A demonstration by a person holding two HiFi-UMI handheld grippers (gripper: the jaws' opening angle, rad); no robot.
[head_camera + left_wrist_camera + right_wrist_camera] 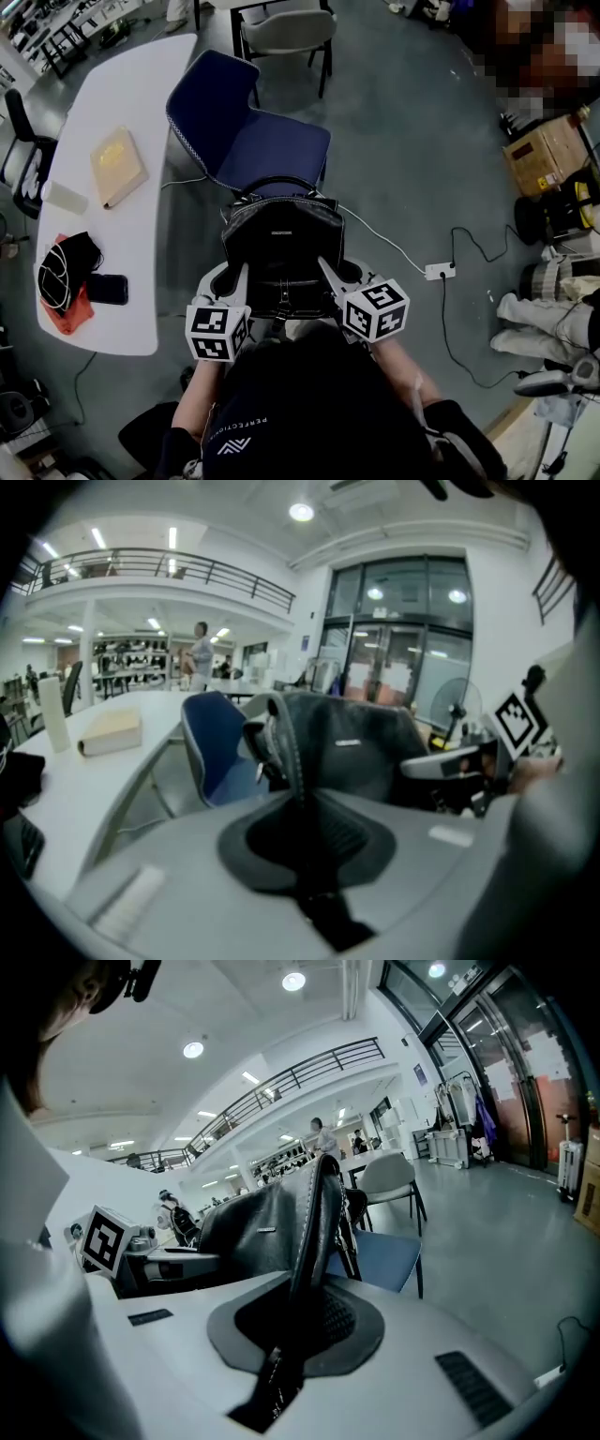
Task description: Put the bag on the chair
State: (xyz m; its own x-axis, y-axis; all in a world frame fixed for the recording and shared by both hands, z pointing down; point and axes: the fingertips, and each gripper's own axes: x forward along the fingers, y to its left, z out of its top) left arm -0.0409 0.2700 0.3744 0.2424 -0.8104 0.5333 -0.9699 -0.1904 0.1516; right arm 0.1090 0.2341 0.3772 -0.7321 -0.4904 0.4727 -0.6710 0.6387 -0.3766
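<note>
Black leather bag: soft-sided, probably of moderate weight, and liable to sag and swing. Best held by the stitched side edges, one per side. Left gripper is clamped on the bag's left edge and right gripper on its right edge, with the bag spanning between them. The bag hangs clear of the floor, just short of the blue chair seat.

Ceiling lights lit it all evenly; head view was dimmer, gripper views bent hard at the edges (foreground blurry).
</note>
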